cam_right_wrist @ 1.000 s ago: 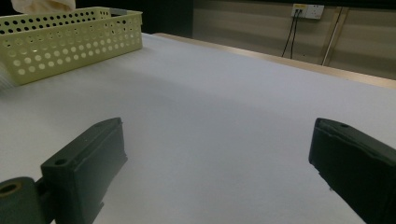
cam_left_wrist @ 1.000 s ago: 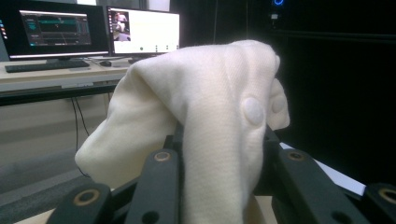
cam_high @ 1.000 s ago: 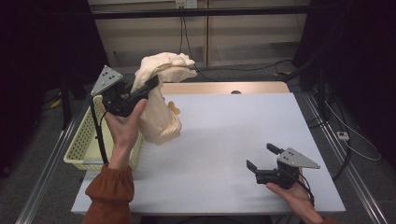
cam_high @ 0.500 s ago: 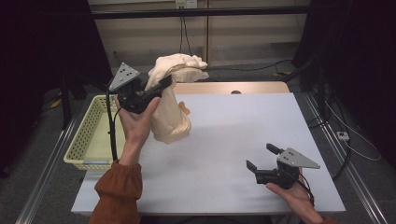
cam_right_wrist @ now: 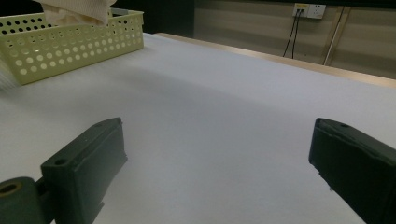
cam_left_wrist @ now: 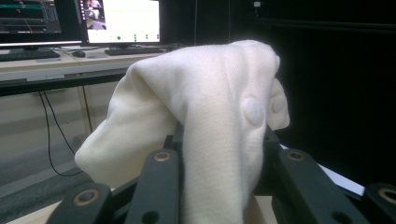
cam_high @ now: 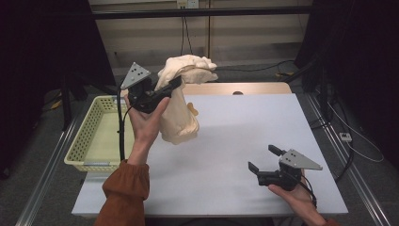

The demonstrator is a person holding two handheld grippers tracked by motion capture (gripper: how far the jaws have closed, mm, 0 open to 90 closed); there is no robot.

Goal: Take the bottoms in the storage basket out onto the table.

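Observation:
A cream-white garment [cam_high: 181, 110] with round buttons hangs in the air over the left part of the white table [cam_high: 244, 136]. My left gripper [cam_high: 176, 84] is shut on its bunched top, held high by the person's left hand. In the left gripper view the cloth [cam_left_wrist: 210, 121] drapes over and between the black jaws. Low over the table's front right, my right gripper [cam_high: 264, 159] is open, nothing between its jaws. The right gripper view has the gripper [cam_right_wrist: 219, 154] open over bare table surface.
A pale yellow perforated basket [cam_high: 96, 136] stands at the table's left edge; it is also in the right gripper view [cam_right_wrist: 70, 44], with a bit of the garment above it. Cables hang by the back wall. Monitors and a desk lie beyond the cloth in the left gripper view.
My left gripper has carried the garment to the right, from above the basket's edge to over the table. The right gripper has stayed in place.

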